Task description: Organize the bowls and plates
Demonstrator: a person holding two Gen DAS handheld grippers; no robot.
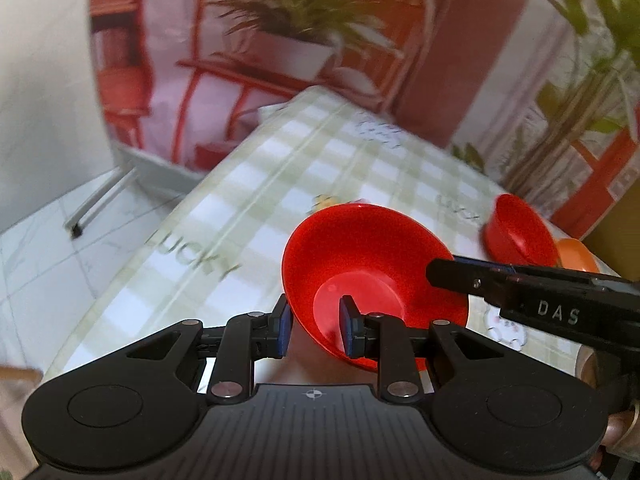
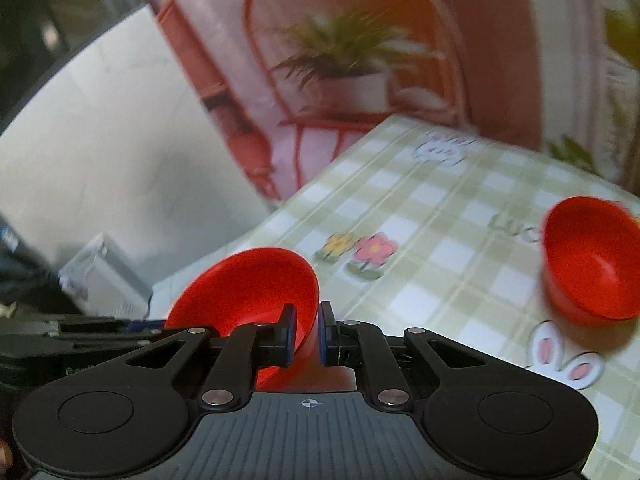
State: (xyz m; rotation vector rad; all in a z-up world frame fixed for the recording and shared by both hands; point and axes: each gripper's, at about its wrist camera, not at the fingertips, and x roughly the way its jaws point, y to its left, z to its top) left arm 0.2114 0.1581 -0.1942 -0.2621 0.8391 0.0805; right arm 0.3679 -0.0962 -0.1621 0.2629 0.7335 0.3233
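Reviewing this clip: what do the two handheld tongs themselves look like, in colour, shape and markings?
Both the left tongs and the right tongs are matte black, with linkage arms on silver pivot pins, two round side lobes, a ribbed grey centre plate bearing a white crosshair mark, and blue pads. The right tongs' side, seen from the left wrist view, carries the white letters DAS.

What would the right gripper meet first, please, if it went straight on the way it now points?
The right gripper is shut on the near bowl's rim. Beyond it the line runs down to the checked tablecloth, probably near the flower print; depth is unclear.
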